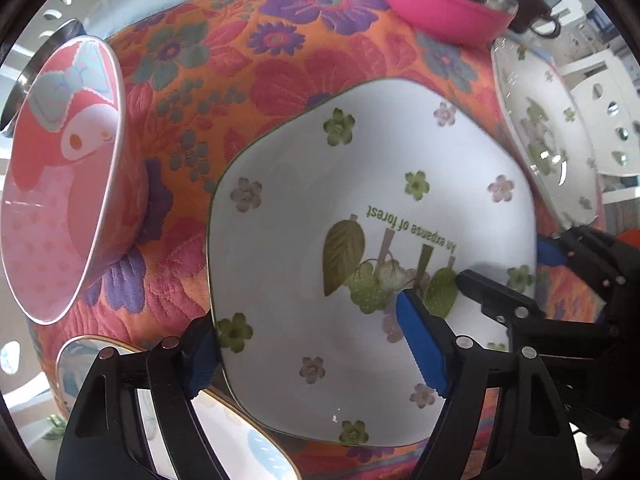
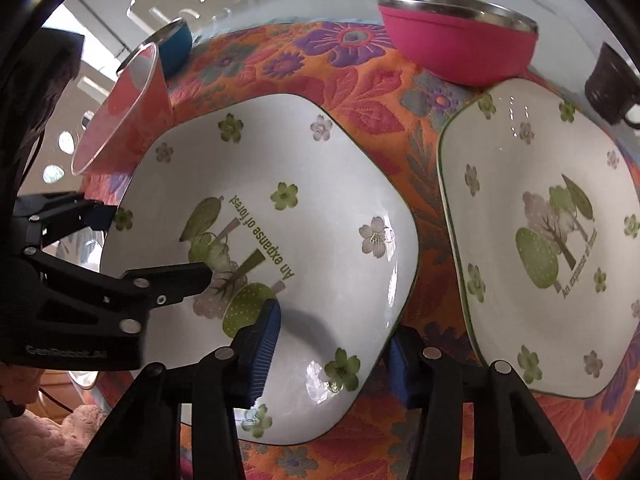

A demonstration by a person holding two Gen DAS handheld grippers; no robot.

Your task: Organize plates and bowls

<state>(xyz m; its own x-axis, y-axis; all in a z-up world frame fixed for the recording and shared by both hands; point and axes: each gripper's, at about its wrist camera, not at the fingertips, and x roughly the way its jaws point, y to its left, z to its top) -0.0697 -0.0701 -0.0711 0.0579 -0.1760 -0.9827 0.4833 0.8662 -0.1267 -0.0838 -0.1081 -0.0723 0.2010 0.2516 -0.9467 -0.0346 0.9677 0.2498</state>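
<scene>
Left wrist view: left gripper [image 1: 316,344] straddles the square forest plate's [image 1: 372,184] 7 o'clock edge, contact unclear; gold-rimmed plate [image 1: 224,420] partly hidden beneath. Right wrist view: right gripper [image 2: 332,356] straddles its 5 o'clock edge, contact unclear; second forest plate [image 2: 520,320] at 3 o'clock, cut off.

The near plate [image 2: 320,208] reads "An expanse of forest"; the gripper body [image 2: 68,350] reads "GenRobot.AI".
</scene>
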